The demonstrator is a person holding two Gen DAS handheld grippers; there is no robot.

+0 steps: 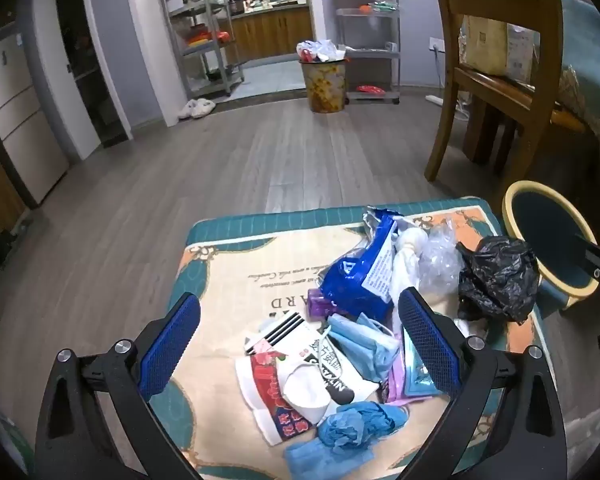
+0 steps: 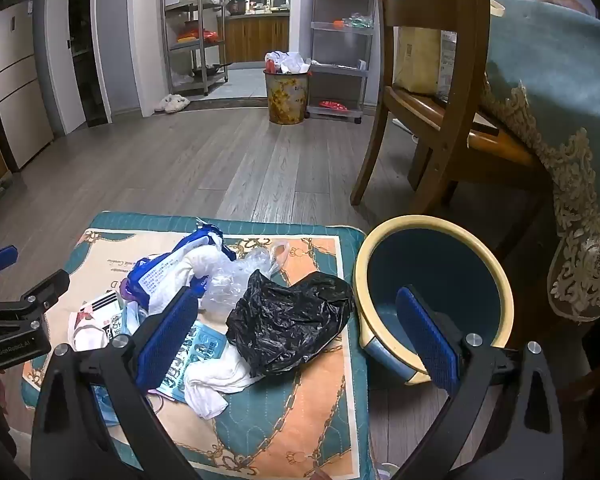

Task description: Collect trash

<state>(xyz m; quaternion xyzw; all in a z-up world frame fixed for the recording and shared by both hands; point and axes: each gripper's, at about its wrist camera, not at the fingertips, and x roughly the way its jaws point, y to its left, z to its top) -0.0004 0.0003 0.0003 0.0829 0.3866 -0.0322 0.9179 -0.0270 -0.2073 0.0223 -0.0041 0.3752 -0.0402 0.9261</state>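
The patterned mat [image 2: 324, 380] carries the whole trash pile, and the blue bin [image 2: 436, 304] beside it looks empty, so collecting seems not yet begun. The black bag [image 2: 288, 320] lies nearest the bin. Left gripper [image 1: 300, 340] and right gripper [image 2: 300, 336] hover wide open, holding nothing.

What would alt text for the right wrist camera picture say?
A pile of trash, topped by a crumpled black plastic bag, lies on a patterned mat beside a blue bin with a yellow rim. The open right tool hangs over it, holding nothing.
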